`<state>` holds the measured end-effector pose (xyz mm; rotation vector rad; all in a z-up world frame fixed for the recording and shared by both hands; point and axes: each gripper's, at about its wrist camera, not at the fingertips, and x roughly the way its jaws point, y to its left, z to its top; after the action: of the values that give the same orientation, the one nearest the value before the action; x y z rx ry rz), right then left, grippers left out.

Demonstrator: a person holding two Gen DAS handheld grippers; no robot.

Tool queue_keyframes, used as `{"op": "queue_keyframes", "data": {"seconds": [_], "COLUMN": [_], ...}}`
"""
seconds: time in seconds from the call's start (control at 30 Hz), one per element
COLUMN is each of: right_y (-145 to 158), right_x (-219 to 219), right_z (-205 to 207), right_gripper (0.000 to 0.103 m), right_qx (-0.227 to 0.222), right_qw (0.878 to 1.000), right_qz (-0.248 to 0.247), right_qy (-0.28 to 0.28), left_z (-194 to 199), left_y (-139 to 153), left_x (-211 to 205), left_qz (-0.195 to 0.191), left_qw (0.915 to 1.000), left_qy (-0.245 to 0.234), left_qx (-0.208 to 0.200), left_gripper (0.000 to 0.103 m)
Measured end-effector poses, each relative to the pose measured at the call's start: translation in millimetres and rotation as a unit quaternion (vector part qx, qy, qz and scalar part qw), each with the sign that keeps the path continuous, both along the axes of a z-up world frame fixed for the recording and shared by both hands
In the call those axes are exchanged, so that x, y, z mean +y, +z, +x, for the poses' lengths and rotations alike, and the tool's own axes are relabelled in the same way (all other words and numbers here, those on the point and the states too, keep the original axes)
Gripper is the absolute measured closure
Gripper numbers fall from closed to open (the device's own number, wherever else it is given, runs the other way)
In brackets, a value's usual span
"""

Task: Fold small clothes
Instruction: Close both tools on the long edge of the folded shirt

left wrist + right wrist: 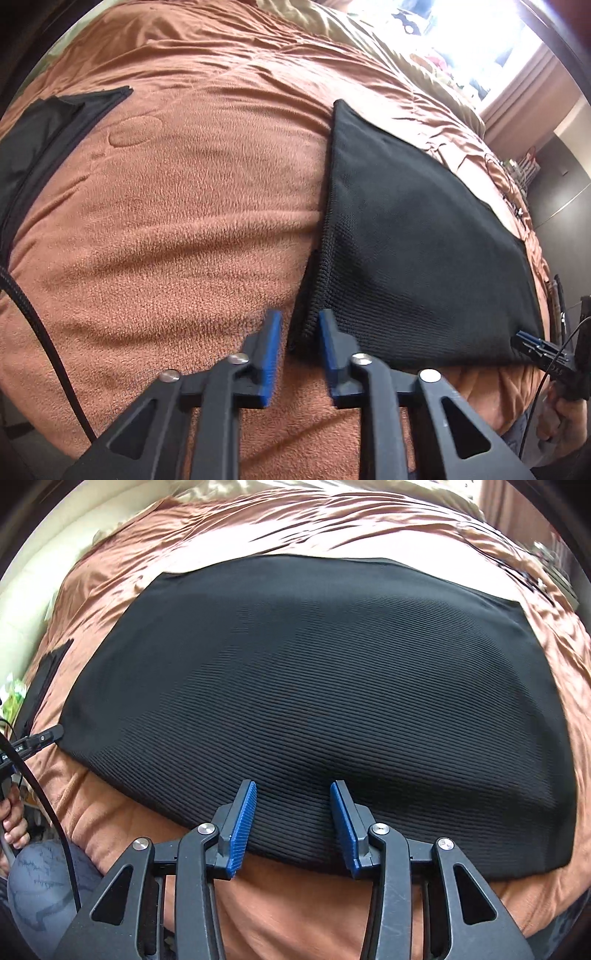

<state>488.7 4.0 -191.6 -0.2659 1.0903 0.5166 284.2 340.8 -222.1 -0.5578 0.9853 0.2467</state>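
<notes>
A: Our left gripper (297, 325) stands slightly parted astride the black garment (413, 236)'s near left corner, not pinching it; our right gripper (293, 805) gapes over the near hem.

B: We're at the grasp. Next we should clamp both, then lift across the brown blanket (177, 229).

A home bedroom: a bed under a rumpled rust-brown fleece blanket (177, 206), beside a bright curtained window (491, 48).

Black ribbed garment (314, 686), rust-brown blanket (177, 221)
</notes>
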Motion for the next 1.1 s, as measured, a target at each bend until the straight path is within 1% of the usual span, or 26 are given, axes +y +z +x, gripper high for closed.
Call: {"op": "queue_keyframes", "data": {"seconds": [0.1,0.37,0.47,0.63,0.8,0.93,0.97,1.1], "right_y": [-6,-16,-19,-22,-37,-45,-43,-35], "right_x": [21,81,97,130,160,160,155,128], "right_z": [3,9,6,-3,-11,-16,-15,-11], "right_gripper": [0.067,0.07,0.07,0.07,0.07,0.071,0.074,0.079], "right_qx": [0.007,0.029,0.021,0.024,0.029,0.024,0.025,0.027], "right_qw": [1.0,0.997,0.997,0.995,0.992,0.99,0.99,0.991], "right_qz": [-0.001,0.005,-0.008,0.001,-0.001,-0.014,-0.014,-0.009], "right_qy": [0.021,0.073,0.08,0.102,0.124,0.14,0.141,0.129], "left_z": [-2,-2,-2,-4,-7,-7,-7,-6], "left_y": [-2,-8,-7,-7,-8,-8,-8,-8], "left_x": [1,7,10,15,15,18,17,18], "left_qz": [0.001,-0.017,-0.025,-0.04,-0.042,-0.045,-0.045,-0.044], "left_qw": [1.0,0.9998,0.9997,0.9992,0.999,0.9989,0.9989,0.9989], "left_qy": [-0.002,-0.004,-0.006,-0.008,-0.012,-0.014,-0.015,-0.013], "left_qx": [-0.002,-0.005,-0.005,-0.005,-0.005,-0.005,-0.005,-0.004], "left_gripper": [0.088,0.089,0.089,0.09,0.09,0.09,0.09,0.089]}}
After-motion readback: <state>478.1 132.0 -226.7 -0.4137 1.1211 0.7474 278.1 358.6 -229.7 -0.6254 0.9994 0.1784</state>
